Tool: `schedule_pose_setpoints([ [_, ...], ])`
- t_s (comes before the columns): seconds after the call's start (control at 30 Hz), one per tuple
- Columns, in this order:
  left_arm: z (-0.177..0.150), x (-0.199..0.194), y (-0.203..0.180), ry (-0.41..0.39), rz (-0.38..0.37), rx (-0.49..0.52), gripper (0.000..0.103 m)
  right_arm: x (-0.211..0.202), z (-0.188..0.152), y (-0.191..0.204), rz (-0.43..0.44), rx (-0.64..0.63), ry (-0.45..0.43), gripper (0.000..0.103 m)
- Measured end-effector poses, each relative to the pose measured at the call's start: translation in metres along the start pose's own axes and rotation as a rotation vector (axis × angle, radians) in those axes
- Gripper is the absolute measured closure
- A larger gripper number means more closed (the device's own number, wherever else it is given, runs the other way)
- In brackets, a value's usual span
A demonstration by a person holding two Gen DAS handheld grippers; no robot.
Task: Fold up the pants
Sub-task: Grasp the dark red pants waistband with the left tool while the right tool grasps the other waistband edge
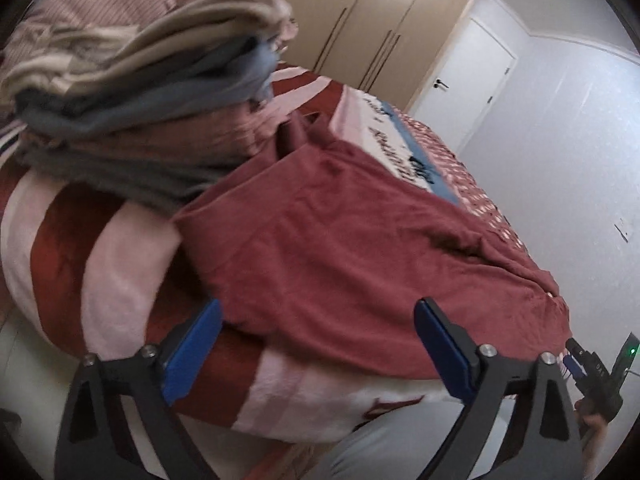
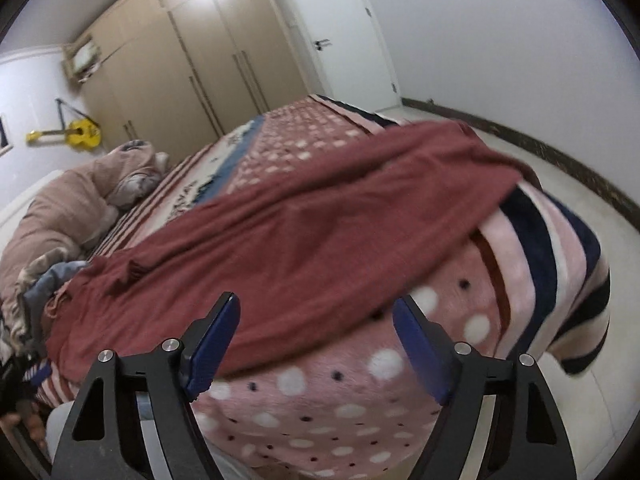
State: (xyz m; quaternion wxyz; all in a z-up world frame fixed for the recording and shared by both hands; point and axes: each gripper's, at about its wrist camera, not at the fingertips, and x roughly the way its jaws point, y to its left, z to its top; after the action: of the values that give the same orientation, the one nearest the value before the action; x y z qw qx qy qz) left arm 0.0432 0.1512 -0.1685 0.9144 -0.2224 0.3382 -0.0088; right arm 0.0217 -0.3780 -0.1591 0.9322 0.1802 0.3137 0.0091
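Dark red pants (image 1: 340,240) lie spread lengthwise along the near edge of the bed; in the right wrist view the pants (image 2: 300,232) stretch from lower left to upper right. My left gripper (image 1: 318,344) is open, its blue pads just short of the pants' near edge. My right gripper (image 2: 316,344) is open, also at the pants' near edge, holding nothing. The right gripper's body shows in the left wrist view (image 1: 596,376) at the lower right.
A pile of folded clothes (image 1: 140,92) sits on the bed left of the pants. The bed has a pink patterned blanket (image 2: 320,420). A rumpled duvet (image 2: 60,208), a wardrobe (image 2: 180,60), a door (image 2: 344,32) and a yellow guitar (image 2: 76,133) lie beyond.
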Motion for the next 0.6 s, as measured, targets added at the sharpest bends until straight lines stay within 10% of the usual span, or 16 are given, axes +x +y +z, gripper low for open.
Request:
schedule_pose_setpoints([
  [0.3, -0.001, 0.024, 0.003, 0.051, -0.036, -0.039, 0.032, 0.026, 0.002, 0.0, 0.006, 0.037, 0.001, 0.049],
  [0.6, 0.005, 0.027, 0.001, 0.06, 0.018, -0.021, 0.059, 0.035, 0.01, 0.008, -0.001, 0.046, -0.054, 0.093],
])
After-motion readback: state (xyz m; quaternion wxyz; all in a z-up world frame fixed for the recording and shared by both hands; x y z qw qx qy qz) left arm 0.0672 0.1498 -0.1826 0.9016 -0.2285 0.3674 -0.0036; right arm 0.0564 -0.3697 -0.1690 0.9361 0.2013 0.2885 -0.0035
